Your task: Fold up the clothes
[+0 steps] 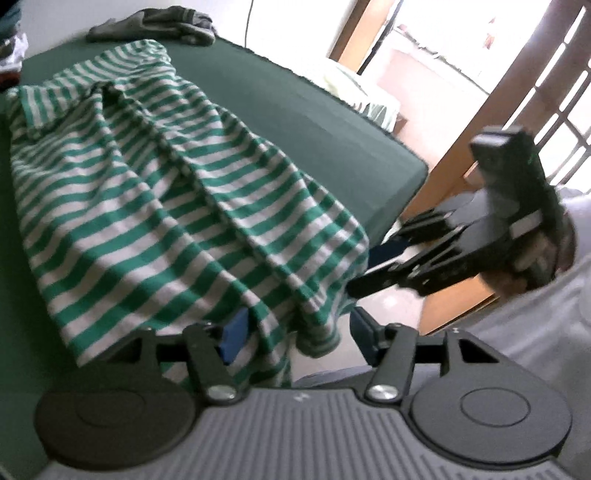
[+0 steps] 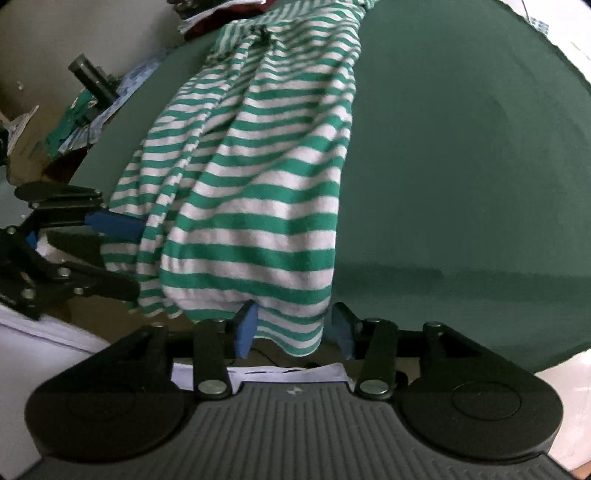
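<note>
A green-and-white striped garment lies stretched over the dark green bed, and its hem hangs over the near edge. My left gripper is open around that hem: cloth lies against its left blue pad, while the right pad is bare. In the right wrist view the same garment droops between the blue pads of my right gripper, which is open and does not pinch the cloth. The right gripper shows beside the hem in the left wrist view, and the left gripper at the cloth's left edge in the right wrist view.
A grey garment lies at the bed's far end. A wooden door frame and a bright window stand to the right, with a pale cloth beyond the bed. Clutter sits left of the bed. A grey sleeve is behind the right gripper.
</note>
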Demonstrator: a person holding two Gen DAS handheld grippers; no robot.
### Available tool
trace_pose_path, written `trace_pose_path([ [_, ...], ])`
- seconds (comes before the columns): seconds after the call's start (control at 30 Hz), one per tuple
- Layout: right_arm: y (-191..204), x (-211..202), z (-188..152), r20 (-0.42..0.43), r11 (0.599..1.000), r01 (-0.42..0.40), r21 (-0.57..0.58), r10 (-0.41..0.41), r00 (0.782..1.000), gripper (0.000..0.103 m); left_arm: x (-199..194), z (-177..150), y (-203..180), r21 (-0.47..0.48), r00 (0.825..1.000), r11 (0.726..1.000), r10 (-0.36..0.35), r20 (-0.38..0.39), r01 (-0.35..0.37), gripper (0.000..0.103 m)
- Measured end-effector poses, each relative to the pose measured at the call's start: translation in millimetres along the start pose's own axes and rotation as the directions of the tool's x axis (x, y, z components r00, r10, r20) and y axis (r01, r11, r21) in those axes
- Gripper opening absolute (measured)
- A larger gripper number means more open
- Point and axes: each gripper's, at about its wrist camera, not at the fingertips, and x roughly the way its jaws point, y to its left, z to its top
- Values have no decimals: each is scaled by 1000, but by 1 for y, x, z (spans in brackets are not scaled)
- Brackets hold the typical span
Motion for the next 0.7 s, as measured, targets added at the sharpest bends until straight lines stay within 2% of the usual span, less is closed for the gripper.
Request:
trace_pose_path([
  [0.1, -4, 7, -4, -16, 1000, 4, 25, -4, 1000, 47, -10, -7, 4, -56, 1000, 998, -5, -24, 3, 59],
  [0.13, -4, 7, -5, -28, 1000, 14, 18, -13, 1000, 47, -15, -11, 6, -84, 999, 996, -4, -35, 1, 55],
  [0.2, -9, 1, -4, -38, 1000, 17, -14, -18, 999, 47, -26, -19, 10, -138, 998, 990, -4, -57, -4, 55],
  [0.33, -12, -8, 2, -36, 997, -29, -75, 26, 999, 48, -59, -48, 19, -217, 989, 970, 81, -120, -106, 55],
  [0.43, -15, -7, 5, -49, 993, -73, -92, 69, 996, 52, -63, -61, 22, -225, 975, 956, 157, -159, -191, 55],
  [0.57, -16, -2, 8, -56, 983, -105, -150, 97, 994, 53, -38, -62, 28, -220, 954, 933, 254, -157, -285, 59],
  [0.7, -8, 5, 9, -72, 967, -119, -224, 105, 992, 52, -16, -61, 35, -260, 949, 914, 285, -133, -311, 69],
])
